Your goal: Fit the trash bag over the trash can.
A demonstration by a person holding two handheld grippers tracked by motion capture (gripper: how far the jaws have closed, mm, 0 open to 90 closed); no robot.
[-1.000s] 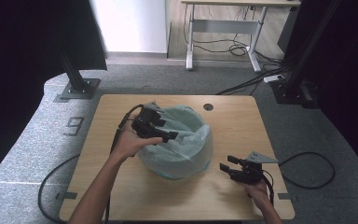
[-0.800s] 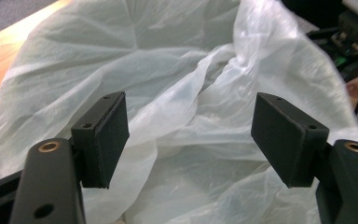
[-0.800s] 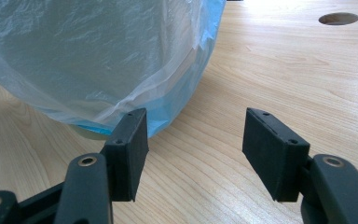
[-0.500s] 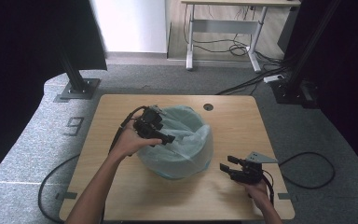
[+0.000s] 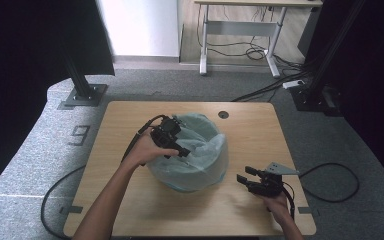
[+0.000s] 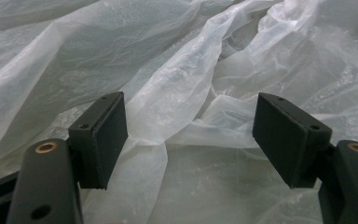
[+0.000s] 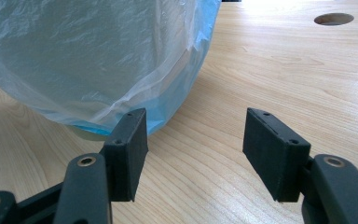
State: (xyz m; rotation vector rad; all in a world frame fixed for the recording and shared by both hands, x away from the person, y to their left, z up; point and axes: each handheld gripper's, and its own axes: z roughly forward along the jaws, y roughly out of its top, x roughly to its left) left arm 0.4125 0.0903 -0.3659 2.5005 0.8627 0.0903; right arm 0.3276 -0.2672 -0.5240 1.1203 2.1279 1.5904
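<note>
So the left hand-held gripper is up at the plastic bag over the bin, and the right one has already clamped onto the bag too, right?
Not quite. The left hand-held gripper is at the plastic bag, but the right hand-held gripper has clamped nothing. The right gripper view shows its jaws open over bare table, with the bag beside them.

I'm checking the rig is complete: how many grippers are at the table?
2. The left gripper is over the near-left rim of the bag-lined bin, jaws open above the plastic. The right gripper is near the table's front right, open, beside the bin.
</note>
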